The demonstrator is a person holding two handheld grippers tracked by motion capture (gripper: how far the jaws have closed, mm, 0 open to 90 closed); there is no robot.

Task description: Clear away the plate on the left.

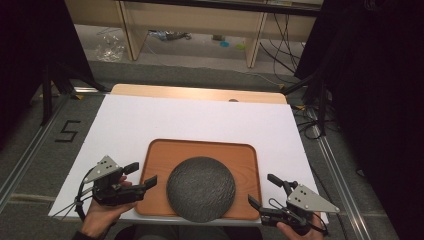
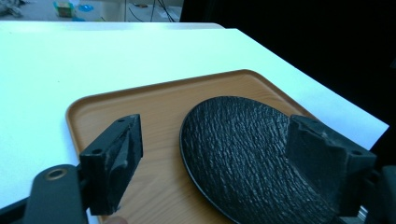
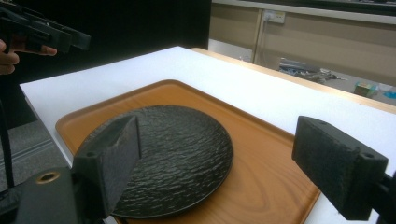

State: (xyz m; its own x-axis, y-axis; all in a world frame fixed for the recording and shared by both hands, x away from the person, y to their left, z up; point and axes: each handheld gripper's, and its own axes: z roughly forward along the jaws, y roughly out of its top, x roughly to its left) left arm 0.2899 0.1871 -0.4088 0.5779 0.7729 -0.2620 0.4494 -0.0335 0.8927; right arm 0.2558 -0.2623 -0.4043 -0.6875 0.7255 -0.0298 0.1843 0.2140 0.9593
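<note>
A round black plate (image 1: 201, 189) with a bumpy, rough top lies flat on a brown wooden tray (image 1: 155, 155). The plate sits near the front edge of the tray, about in the middle from side to side. In the high view its front rim comes right up to the tray's front lip. More bare wood shows behind the plate than in front of it.

The tray lies on a white tabletop (image 1: 195, 117), close to the front edge and about midway between the left and right edges. The tray has round corners and a low raised rim. The far half of the tabletop is bare white, and a strip of light wood shows along the far edge.

The left tongs (image 1: 141, 175) are at the tray's left edge, near the tabletop's front left corner. A hand (image 1: 102, 212) holds them from below. They are wide apart and hold nothing. In the left gripper view one black jaw sits over the left part of the tray and the other sits over the plate's near side, but I cannot tell if they touch anything.

The right tongs (image 1: 264, 190) are at the tray's front right corner, near the front edge of the tabletop. They are wide apart too, with nothing between them. In the right gripper view the plate (image 3: 173, 154) and the tray (image 3: 261, 163) lie ahead between the two jaws.

A black mark like a 5 (image 1: 67, 131) is on the grey floor, left of the tabletop.
</note>
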